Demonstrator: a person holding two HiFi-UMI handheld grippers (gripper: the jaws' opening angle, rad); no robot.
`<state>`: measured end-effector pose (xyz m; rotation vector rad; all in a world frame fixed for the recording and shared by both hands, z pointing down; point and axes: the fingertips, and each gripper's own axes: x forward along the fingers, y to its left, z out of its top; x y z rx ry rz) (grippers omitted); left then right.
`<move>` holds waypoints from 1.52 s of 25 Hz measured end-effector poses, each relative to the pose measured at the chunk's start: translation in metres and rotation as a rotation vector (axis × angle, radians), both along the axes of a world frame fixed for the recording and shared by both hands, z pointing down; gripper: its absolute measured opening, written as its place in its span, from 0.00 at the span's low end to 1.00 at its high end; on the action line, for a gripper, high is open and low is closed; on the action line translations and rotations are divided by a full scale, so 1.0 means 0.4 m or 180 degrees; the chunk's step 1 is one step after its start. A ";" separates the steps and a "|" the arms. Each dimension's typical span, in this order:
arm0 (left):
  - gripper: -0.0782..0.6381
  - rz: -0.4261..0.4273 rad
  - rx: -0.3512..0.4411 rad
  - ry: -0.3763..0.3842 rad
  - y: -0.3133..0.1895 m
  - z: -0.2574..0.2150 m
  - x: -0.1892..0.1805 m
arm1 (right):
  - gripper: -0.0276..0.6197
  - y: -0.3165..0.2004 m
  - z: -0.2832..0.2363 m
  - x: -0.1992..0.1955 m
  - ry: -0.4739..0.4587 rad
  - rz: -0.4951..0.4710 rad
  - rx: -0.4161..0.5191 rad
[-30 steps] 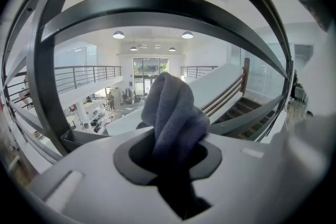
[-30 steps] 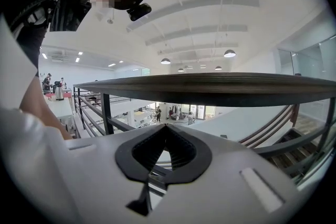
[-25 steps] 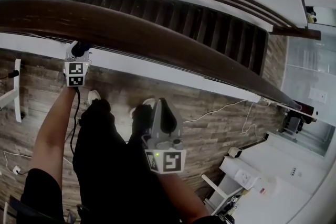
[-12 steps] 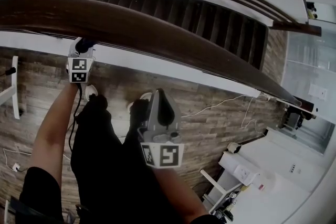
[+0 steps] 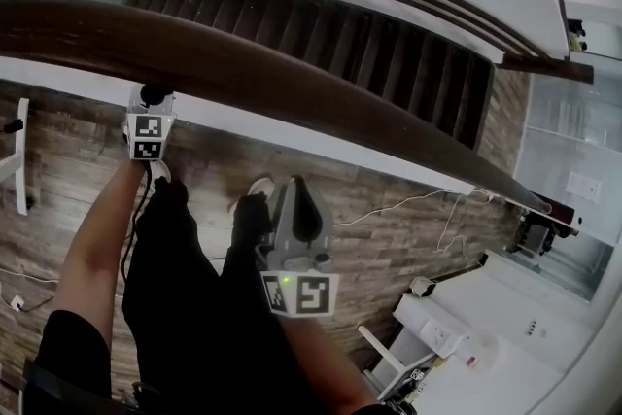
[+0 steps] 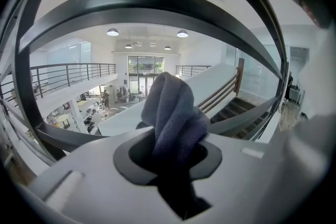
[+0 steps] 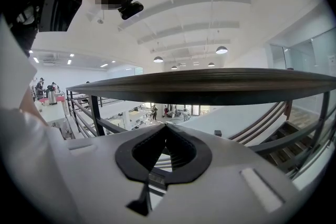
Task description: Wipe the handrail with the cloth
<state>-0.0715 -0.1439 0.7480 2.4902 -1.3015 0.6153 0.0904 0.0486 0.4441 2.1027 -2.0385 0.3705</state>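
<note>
- Your left gripper is at the left, arm stretched forward, its tip tucked against the near underside of the handrail.
- In the left gripper view its fingers are clamped on the cloth. The grey fold stands up out of the grip and points at the dark rail arching overhead.
- You cannot tell from either view whether the cloth touches the rail; from the head view the cloth itself is barely made out.
- The handrail runs across in front of you, from the left edge down toward the right, with the stairs descending beyond it.
- Your right gripper is held low over your legs, well short of the rail and pointing toward it.
- In the right gripper view its fingers are pressed together at the tips with nothing between them, and the rail crosses above them.
- A white cable trails over the wooden floor to the right.
</note>
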 end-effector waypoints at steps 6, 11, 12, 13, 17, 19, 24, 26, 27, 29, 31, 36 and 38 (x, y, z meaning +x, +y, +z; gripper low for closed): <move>0.22 0.0002 0.0003 -0.0049 0.012 0.001 0.022 | 0.05 0.004 0.011 0.034 -0.0043 0.0028 0.0017; 0.22 0.0030 0.0027 -0.0084 0.019 0.004 0.049 | 0.05 0.013 0.014 0.053 -0.0102 0.0071 0.0071; 0.22 0.0021 0.0029 -0.0083 0.020 0.005 0.055 | 0.05 0.018 0.017 0.056 -0.0109 0.0069 0.0069; 0.22 0.0015 0.0031 -0.0078 0.023 0.004 0.062 | 0.05 0.026 0.020 0.059 -0.0110 0.0063 0.0063; 0.22 0.0028 0.0044 -0.0072 0.031 0.000 0.102 | 0.05 0.055 0.035 0.092 -0.0124 0.0080 0.0030; 0.22 0.0045 0.0037 -0.0070 0.042 0.001 0.122 | 0.05 0.069 0.039 0.112 -0.0148 0.0094 0.0029; 0.22 0.0060 0.0082 -0.0055 0.052 -0.013 0.167 | 0.05 0.081 0.042 0.165 -0.0172 0.0119 0.0103; 0.22 0.0098 0.0083 -0.0030 0.063 -0.016 0.197 | 0.05 0.083 0.043 0.194 -0.0137 0.0119 0.0129; 0.22 0.0125 0.0084 -0.0020 0.069 -0.018 0.213 | 0.05 0.084 0.043 0.208 -0.0122 0.0112 0.0139; 0.22 0.0176 0.0090 -0.0016 0.081 -0.019 0.241 | 0.05 0.088 0.041 0.233 -0.0092 0.0103 0.0155; 0.22 0.0212 0.0094 -0.0026 0.092 -0.020 0.265 | 0.05 0.095 0.035 0.258 -0.0076 0.0115 0.0178; 0.22 0.0282 0.0112 -0.0055 0.117 -0.028 0.345 | 0.05 0.121 0.042 0.334 -0.0129 0.0200 0.0186; 0.22 0.0263 0.0108 -0.0032 0.127 -0.030 0.369 | 0.05 0.140 0.052 0.358 -0.0172 0.0257 0.0181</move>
